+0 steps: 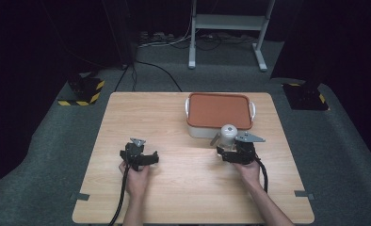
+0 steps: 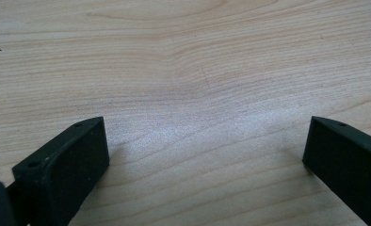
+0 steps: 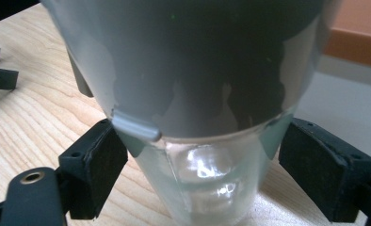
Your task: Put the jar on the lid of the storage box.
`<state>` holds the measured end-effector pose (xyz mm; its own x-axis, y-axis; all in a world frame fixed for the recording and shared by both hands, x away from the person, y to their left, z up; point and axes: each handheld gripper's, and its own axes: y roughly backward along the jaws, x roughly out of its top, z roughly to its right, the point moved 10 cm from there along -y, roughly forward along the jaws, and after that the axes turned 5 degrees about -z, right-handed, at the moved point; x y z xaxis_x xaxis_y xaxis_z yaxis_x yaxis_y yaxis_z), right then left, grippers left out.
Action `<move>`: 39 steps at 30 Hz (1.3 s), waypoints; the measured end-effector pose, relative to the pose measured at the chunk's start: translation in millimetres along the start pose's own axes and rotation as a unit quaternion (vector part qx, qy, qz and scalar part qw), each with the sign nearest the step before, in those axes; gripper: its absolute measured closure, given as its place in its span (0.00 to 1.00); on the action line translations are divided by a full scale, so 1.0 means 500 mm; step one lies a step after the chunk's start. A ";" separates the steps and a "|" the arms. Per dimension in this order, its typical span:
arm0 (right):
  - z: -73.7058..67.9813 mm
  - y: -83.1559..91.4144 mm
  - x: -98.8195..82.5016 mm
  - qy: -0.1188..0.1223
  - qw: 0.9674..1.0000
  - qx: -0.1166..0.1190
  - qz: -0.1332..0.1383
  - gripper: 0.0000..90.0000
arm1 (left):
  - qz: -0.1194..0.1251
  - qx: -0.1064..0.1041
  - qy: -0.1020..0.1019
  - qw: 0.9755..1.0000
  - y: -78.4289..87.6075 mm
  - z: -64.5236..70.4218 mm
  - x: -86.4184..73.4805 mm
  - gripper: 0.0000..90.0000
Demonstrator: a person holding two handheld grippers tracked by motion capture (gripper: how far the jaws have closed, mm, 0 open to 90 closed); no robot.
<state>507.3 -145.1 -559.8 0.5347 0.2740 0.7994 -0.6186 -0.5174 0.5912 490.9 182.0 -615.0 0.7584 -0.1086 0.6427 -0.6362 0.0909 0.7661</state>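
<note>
A small clear glass jar (image 1: 228,134) with a grey-white cap stands on the wooden table (image 1: 183,188), just in front of the lidded box. My right gripper (image 1: 227,148) reaches to it from the near side. In the right gripper view the jar (image 3: 207,174) stands between the two black pads (image 3: 96,169), which lie against its sides just under the cap's rim. My left gripper (image 1: 143,157) rests left of centre, held by a hand. Its jaws stand wide open over bare wood in the left gripper view (image 2: 207,155), with nothing between them.
A white box with an orange lid (image 1: 219,110) sits at the back right of the table, close behind the jar. A white metal stand (image 1: 228,28) is on the floor beyond. Cables trail from both grippers toward the near edge.
</note>
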 end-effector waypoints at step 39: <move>-0.004 -0.011 0.005 0.035 0.999 -0.034 0.023 0.33 | 0.000 0.000 0.000 1.000 0.000 0.000 0.000 0.01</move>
<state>511.2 -139.9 -561.0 0.4650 0.3081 0.8300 -0.6805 -0.4753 0.5577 491.0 182.0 -615.0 0.7583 -0.1085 0.6428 -0.6363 0.0912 0.7660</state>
